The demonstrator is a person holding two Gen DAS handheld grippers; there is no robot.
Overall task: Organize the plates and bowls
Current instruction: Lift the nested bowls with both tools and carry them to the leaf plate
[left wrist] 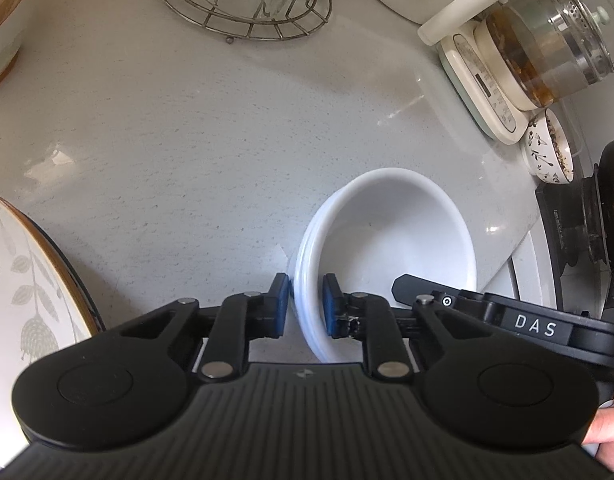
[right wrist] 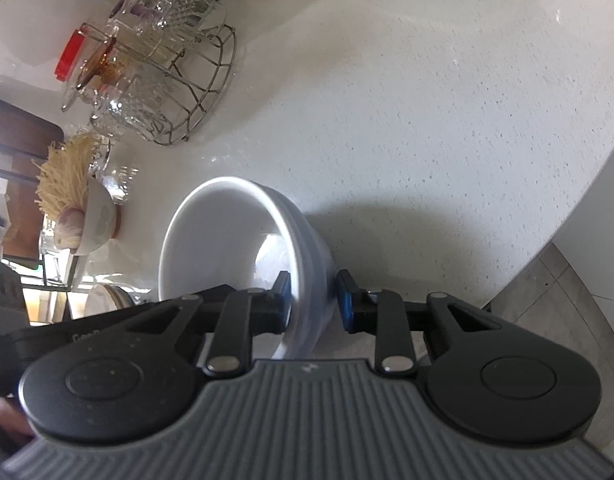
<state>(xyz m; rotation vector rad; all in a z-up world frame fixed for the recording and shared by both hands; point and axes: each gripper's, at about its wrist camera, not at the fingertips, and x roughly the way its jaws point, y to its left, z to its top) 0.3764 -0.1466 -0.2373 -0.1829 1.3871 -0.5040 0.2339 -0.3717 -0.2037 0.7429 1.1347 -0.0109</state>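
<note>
A stack of white bowls sits tilted above the grey counter; it also shows in the right wrist view. My left gripper is shut on its rim, one blue pad inside and one outside. My right gripper straddles the opposite rim, one pad inside touching the wall, the other pad a small gap off the outer wall. A leaf-patterned plate with a brown rim lies at the left edge of the left wrist view.
A wire rack of glassware stands at the back, with a glass kettle on a cream base, a small patterned bowl and a dark stove to the right. A cup of dry noodles stands left. The counter edge curves right.
</note>
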